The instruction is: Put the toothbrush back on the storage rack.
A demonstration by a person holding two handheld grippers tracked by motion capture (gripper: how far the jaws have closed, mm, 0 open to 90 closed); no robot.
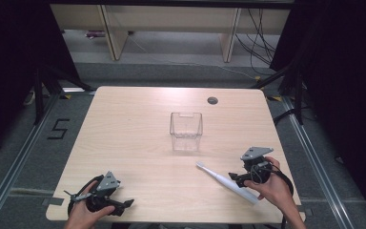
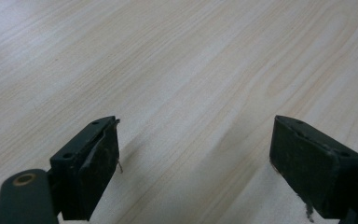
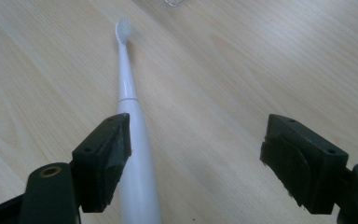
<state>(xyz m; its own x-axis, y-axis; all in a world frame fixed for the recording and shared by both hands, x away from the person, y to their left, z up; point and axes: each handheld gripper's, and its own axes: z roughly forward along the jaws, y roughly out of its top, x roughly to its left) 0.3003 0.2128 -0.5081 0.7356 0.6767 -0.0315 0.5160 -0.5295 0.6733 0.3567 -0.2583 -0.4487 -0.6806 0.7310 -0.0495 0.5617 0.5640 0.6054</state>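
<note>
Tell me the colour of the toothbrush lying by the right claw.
White all over, head included. The toothbrush shows best in the right gripper view, beside the right claw.

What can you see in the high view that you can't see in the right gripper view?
The high view takes in the whole clear container, the left gripper, the right gripper from outside, and the table's edges. The right gripper view gives a close look at the toothbrush's bristle head and its own open jaws with the handle beside one. Both show the white toothbrush lying on the wooden table.
</note>
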